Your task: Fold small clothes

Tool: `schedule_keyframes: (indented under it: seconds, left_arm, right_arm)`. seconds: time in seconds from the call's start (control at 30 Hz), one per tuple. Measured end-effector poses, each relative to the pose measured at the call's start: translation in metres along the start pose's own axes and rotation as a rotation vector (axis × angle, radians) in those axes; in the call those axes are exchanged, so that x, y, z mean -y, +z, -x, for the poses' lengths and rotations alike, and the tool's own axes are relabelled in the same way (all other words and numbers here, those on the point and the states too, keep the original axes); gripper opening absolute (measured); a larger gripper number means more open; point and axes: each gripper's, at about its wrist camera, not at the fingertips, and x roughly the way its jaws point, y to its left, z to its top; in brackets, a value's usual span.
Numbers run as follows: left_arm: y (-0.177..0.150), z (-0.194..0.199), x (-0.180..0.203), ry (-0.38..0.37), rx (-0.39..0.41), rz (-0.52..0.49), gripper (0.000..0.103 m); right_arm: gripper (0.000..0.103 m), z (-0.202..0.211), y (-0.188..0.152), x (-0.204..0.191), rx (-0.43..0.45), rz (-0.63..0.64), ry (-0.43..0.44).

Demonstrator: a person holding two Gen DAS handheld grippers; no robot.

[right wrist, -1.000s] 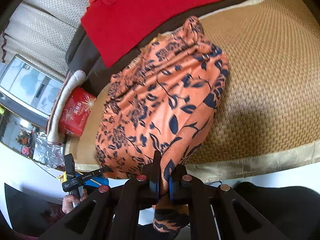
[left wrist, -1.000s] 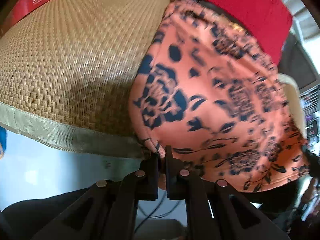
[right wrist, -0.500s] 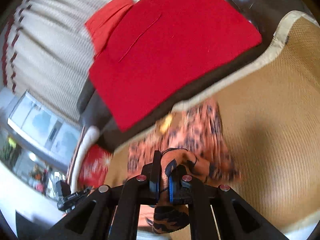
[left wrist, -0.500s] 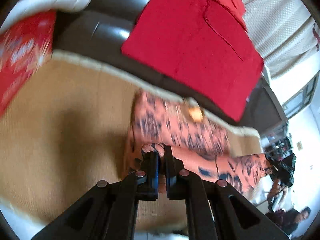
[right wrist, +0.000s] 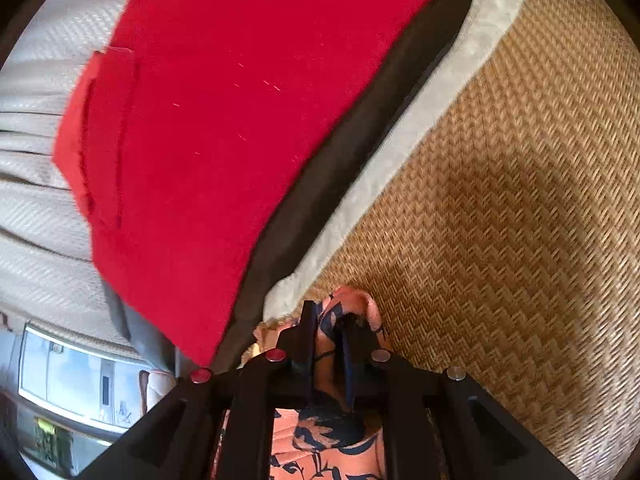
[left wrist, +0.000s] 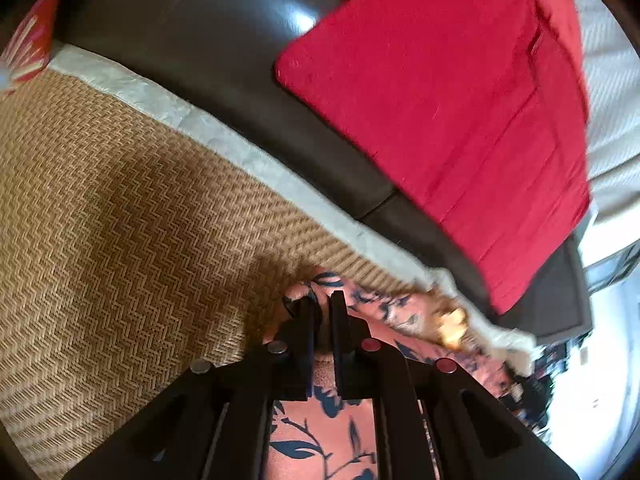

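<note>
Garment: orange floral cloth (left wrist: 320,432) folded over on the woven mat (left wrist: 120,220).
Left gripper (left wrist: 321,300): fingers pinch its corner.
Right gripper (right wrist: 326,318): fingers, just easing apart, hold its hem.
Advice: align both corners level with the far edge before releasing.

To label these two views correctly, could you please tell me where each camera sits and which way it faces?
Left wrist: on the left gripper, looking down along its fingers at the woven mat; floral garment pinched.
Right wrist: on the right gripper, facing likewise; jaws just opening, garment between them.
Shared: garment, mat, red cloth, dark sofa.
</note>
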Motion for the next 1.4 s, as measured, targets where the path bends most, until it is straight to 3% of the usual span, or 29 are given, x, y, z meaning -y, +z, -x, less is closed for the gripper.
schedule_keyframes:
  seconds: [0.03, 0.07, 0.1, 0.13, 0.17, 0.2, 0.23, 0.27, 0.3, 0.33, 0.37, 0.4, 0.47, 0.53, 0.6, 0.67, 0.73, 0.8, 0.87, 0.97, 1.07, 1.13, 1.2, 1.27, 1.4]
  left_arm:
    - [-0.003, 0.005, 0.001, -0.004, 0.020, 0.001, 0.008]
    - [-0.005, 0.011, 0.005, 0.011, 0.046, -0.004, 0.009]
    - [-0.008, 0.016, 0.009, 0.019, 0.069, -0.010, 0.010]
    - [-0.013, 0.022, 0.013, 0.023, 0.100, -0.019, 0.010]
    - [-0.019, 0.030, 0.019, 0.031, 0.140, -0.031, 0.015]
    - [-0.023, 0.040, 0.022, 0.061, 0.187, -0.044, 0.024]
    - [-0.030, 0.051, 0.028, 0.135, 0.271, -0.067, 0.056]
    - [-0.036, 0.059, 0.034, 0.203, 0.344, -0.084, 0.079]
    - [-0.042, 0.068, 0.038, 0.257, 0.413, -0.099, 0.083]
    - [-0.050, 0.075, 0.043, 0.294, 0.462, -0.117, 0.083]
    - [-0.052, 0.080, 0.047, 0.299, 0.459, -0.131, 0.082]
    - [-0.058, 0.079, 0.053, 0.277, 0.419, -0.165, 0.083]
    - [-0.071, 0.060, 0.069, 0.240, 0.271, -0.287, 0.082]
    - [-0.086, 0.035, 0.083, 0.277, 0.142, -0.395, 0.082]
    - [-0.096, 0.012, 0.091, 0.258, 0.029, -0.456, 0.081]
    - [-0.100, -0.017, 0.095, 0.231, -0.118, -0.478, 0.080]
    - [-0.099, -0.042, 0.101, 0.249, -0.169, -0.486, 0.079]
    - [-0.090, -0.059, 0.106, 0.250, -0.168, -0.482, 0.079]
    - [-0.071, -0.065, 0.111, 0.206, -0.109, -0.433, 0.079]
    - [-0.049, -0.063, 0.106, 0.154, 0.034, -0.320, 0.079]
    - [-0.042, -0.049, 0.098, 0.178, 0.160, -0.250, 0.079]
    - [-0.043, -0.045, 0.097, 0.186, 0.179, -0.242, 0.079]
    - [-0.050, -0.044, 0.101, 0.205, 0.151, -0.267, 0.079]
    - [-0.060, -0.050, 0.110, 0.272, 0.124, -0.324, 0.079]
    - [-0.085, -0.056, 0.134, 0.412, 0.123, -0.463, 0.079]
  right_arm:
    - [0.017, 0.005, 0.000, -0.003, 0.006, 0.018, 0.010]
    - [0.029, 0.009, -0.002, -0.007, 0.013, 0.033, 0.016]
    - [0.063, 0.015, -0.004, -0.013, 0.031, 0.051, 0.012]
    - [0.081, 0.025, -0.006, -0.018, 0.063, 0.068, 0.000]
    - [0.091, 0.035, -0.007, -0.022, 0.105, 0.077, 0.003]
    - [0.091, 0.047, -0.011, -0.026, 0.159, 0.084, 0.015]
    - [0.090, 0.057, -0.014, -0.032, 0.189, 0.105, 0.005]
    - [0.089, 0.060, -0.017, -0.041, 0.172, 0.141, -0.025]
    - [0.084, 0.059, -0.024, -0.055, 0.121, 0.209, -0.050]
    - [0.079, 0.056, -0.034, -0.066, 0.086, 0.264, -0.072]
    - [0.070, 0.048, -0.049, -0.082, 0.028, 0.355, -0.124]
    - [0.054, 0.037, -0.065, -0.095, -0.031, 0.439, -0.167]
    - [0.035, 0.019, -0.096, -0.110, -0.139, 0.561, -0.189]
    - [0.035, -0.003, -0.133, -0.121, -0.243, 0.661, -0.221]
    - [0.035, -0.029, -0.164, -0.123, -0.333, 0.720, -0.256]
    - [0.035, -0.051, -0.175, -0.118, -0.374, 0.737, -0.291]
    - [0.034, -0.069, -0.170, -0.115, -0.361, 0.737, -0.336]
    - [0.034, -0.080, -0.153, -0.117, -0.315, 0.711, -0.323]
    - [0.034, -0.091, -0.130, -0.125, -0.219, 0.690, -0.303]
    - [0.034, -0.091, -0.107, -0.131, -0.020, 0.643, -0.239]
    - [0.034, -0.081, -0.094, -0.127, 0.086, 0.591, -0.188]
    - [0.036, -0.074, -0.096, -0.127, 0.097, 0.626, -0.210]
    - [0.037, -0.070, -0.100, -0.126, 0.082, 0.647, -0.208]
    - [0.037, -0.065, -0.102, -0.123, 0.043, 0.647, -0.212]
    - [0.037, -0.095, -0.111, -0.102, -0.111, 0.612, -0.362]
